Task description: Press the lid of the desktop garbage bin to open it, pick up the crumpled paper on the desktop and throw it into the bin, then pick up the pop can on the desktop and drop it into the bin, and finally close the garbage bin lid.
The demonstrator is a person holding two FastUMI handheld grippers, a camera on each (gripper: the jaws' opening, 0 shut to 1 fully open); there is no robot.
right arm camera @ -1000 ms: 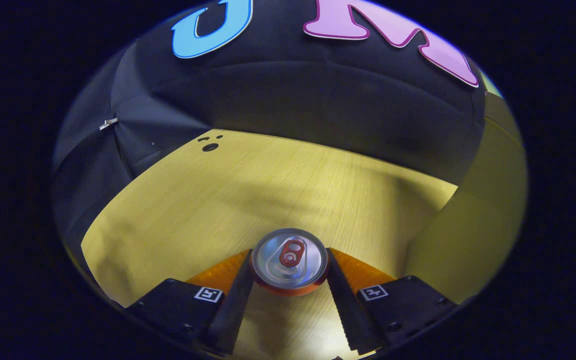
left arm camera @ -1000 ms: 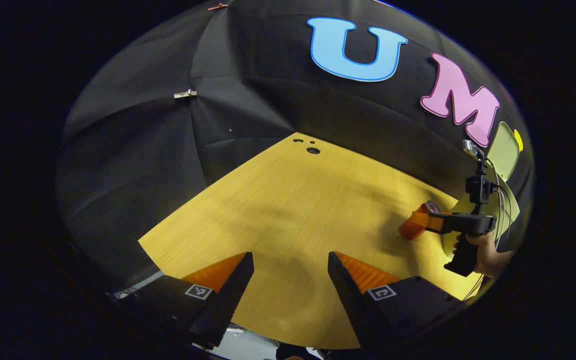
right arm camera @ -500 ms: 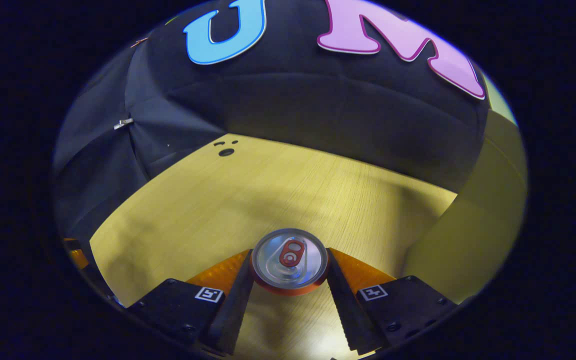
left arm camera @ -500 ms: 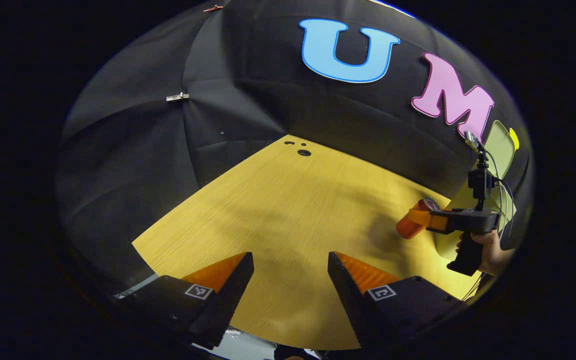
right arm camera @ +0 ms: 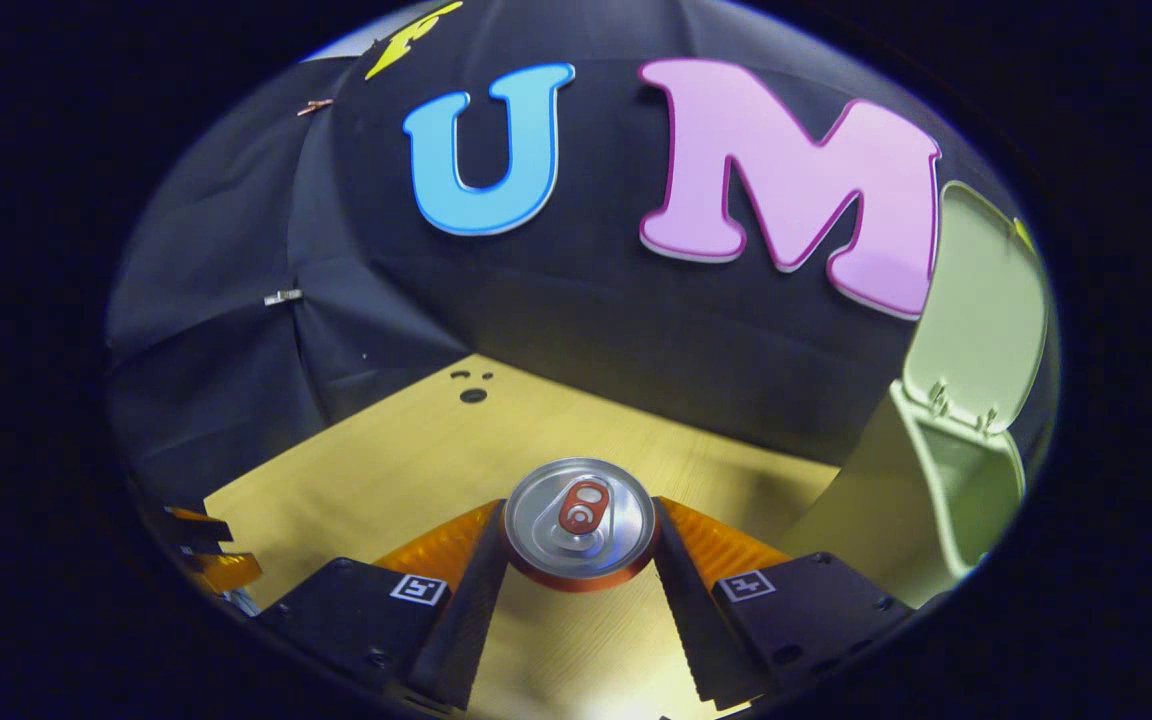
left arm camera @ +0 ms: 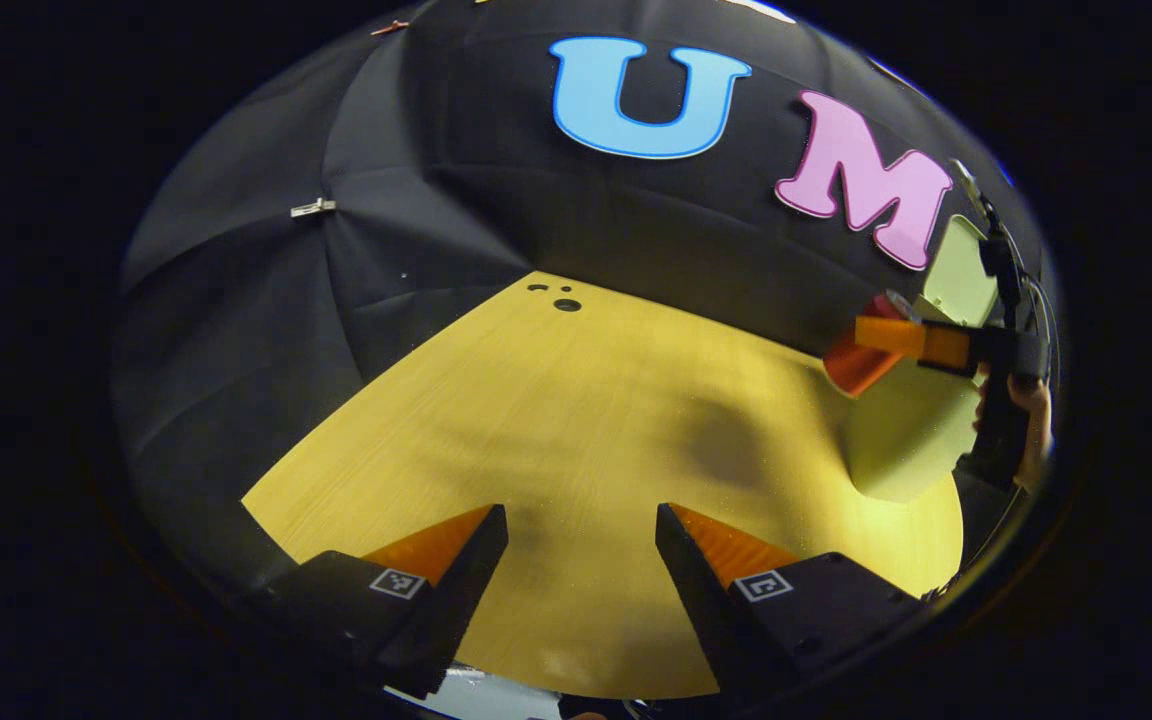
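Right gripper (right arm camera: 578,560) clamped on the can (right arm camera: 579,522), both fingers pressing its sides just below the top rim, the can upright and lifted clear of the wooden surface (right arm camera: 406,470). Bin (right arm camera: 946,500) at the right, just beside the can, its lid (right arm camera: 986,310) swung up and the mouth open. In the left gripper view the can (left arm camera: 861,355) hangs in the right gripper (left arm camera: 896,338) at about the height of the bin's (left arm camera: 911,435) rim. Left gripper (left arm camera: 581,545) set wide, holding nothing, above the near part of the surface (left arm camera: 556,420). Step in hand: carrying the can to the bin. The next move calls for bringing the can over the open mouth, then releasing it; the lid remains to be closed.
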